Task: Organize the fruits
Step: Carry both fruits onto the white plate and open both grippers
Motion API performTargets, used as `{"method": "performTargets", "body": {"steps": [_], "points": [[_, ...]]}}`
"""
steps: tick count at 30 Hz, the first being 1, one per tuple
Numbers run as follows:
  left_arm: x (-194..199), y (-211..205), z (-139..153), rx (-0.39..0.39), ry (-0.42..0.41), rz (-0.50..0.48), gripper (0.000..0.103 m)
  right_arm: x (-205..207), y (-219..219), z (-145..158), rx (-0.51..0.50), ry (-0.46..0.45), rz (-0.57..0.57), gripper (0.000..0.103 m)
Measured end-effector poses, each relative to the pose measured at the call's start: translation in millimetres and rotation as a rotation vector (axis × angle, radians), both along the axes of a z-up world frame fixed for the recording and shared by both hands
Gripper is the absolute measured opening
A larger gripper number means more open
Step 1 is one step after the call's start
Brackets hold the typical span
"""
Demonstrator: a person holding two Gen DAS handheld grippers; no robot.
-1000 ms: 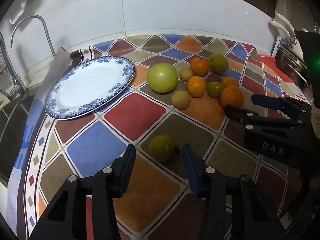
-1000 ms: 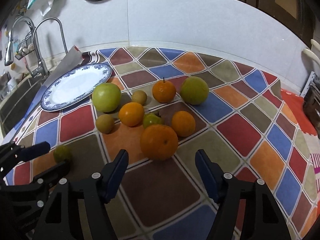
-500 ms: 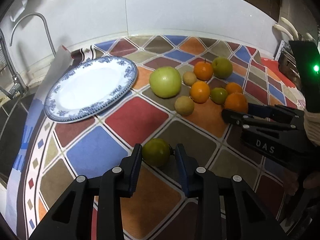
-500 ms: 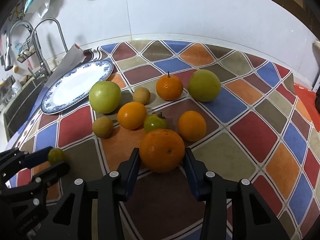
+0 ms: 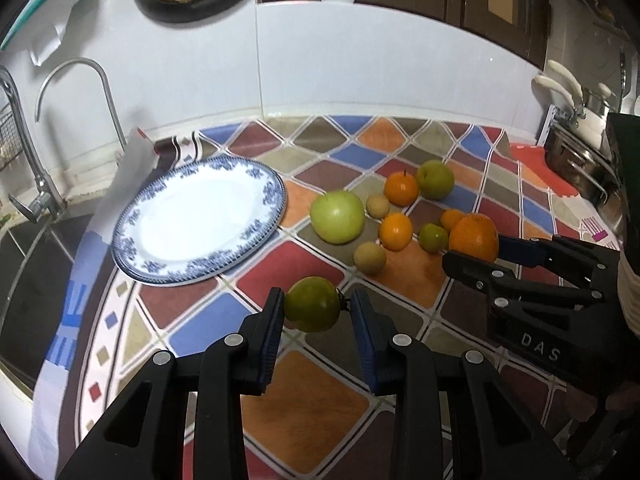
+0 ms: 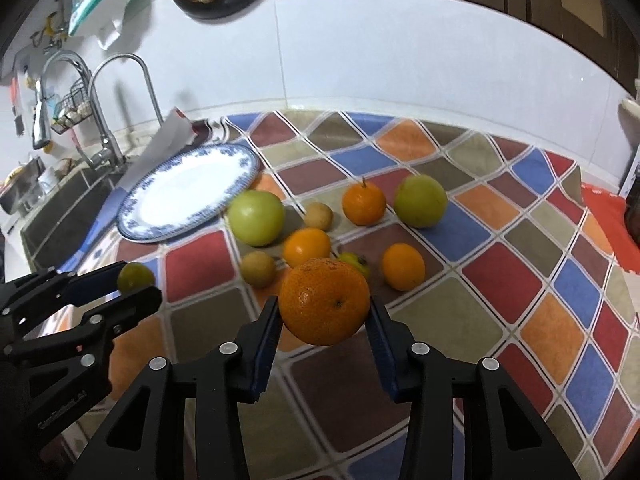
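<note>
Pickup is done: the left gripper [image 5: 316,309] jaws clench a green citrus [image 5: 312,309], the right gripper [image 6: 323,316] jaws a large orange [image 6: 324,306], and next both likely carry to the blue-rimmed plate [image 5: 132,250] near the table's sink-side edge.

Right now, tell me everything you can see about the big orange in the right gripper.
The big orange is round, bright orange, with dimpled peel and a small dark navel mark facing the right wrist camera. It is the largest of the orange fruits in view. The right gripper holds it, jaws pressed on its two sides, just above the colourful checked cloth. Nothing else seems to touch it; the other fruits lie behind it.
</note>
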State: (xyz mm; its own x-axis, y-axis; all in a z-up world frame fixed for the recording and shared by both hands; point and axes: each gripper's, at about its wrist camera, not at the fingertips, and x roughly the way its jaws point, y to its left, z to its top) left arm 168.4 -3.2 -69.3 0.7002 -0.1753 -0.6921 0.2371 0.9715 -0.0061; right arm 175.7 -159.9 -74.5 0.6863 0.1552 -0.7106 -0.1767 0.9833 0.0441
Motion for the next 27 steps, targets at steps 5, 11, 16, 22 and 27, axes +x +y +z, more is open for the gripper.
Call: {"method": "performTargets", "body": {"steps": [5, 11, 16, 22, 27], "points": [[-4, 17, 15, 0.004, -0.036, 0.005, 0.034, -8, 15, 15, 0.0, -0.046, 0.005, 0.044], [-3, 41, 32, 0.01, -0.08, 0.016, 0.034, -12, 41, 31, 0.002, -0.095, 0.019, 0.044], [1, 61, 43, 0.02, -0.123, 0.024, 0.034, -7, 62, 40, 0.007, -0.118, 0.039, 0.044], [18, 85, 53, 0.019, -0.154, 0.035, 0.034, 10, 87, 48, 0.023, -0.131, 0.068, 0.044], [40, 103, 54, 0.022, -0.162, 0.051, 0.034, 35, 108, 53, 0.021, -0.143, 0.082, 0.044]]}}
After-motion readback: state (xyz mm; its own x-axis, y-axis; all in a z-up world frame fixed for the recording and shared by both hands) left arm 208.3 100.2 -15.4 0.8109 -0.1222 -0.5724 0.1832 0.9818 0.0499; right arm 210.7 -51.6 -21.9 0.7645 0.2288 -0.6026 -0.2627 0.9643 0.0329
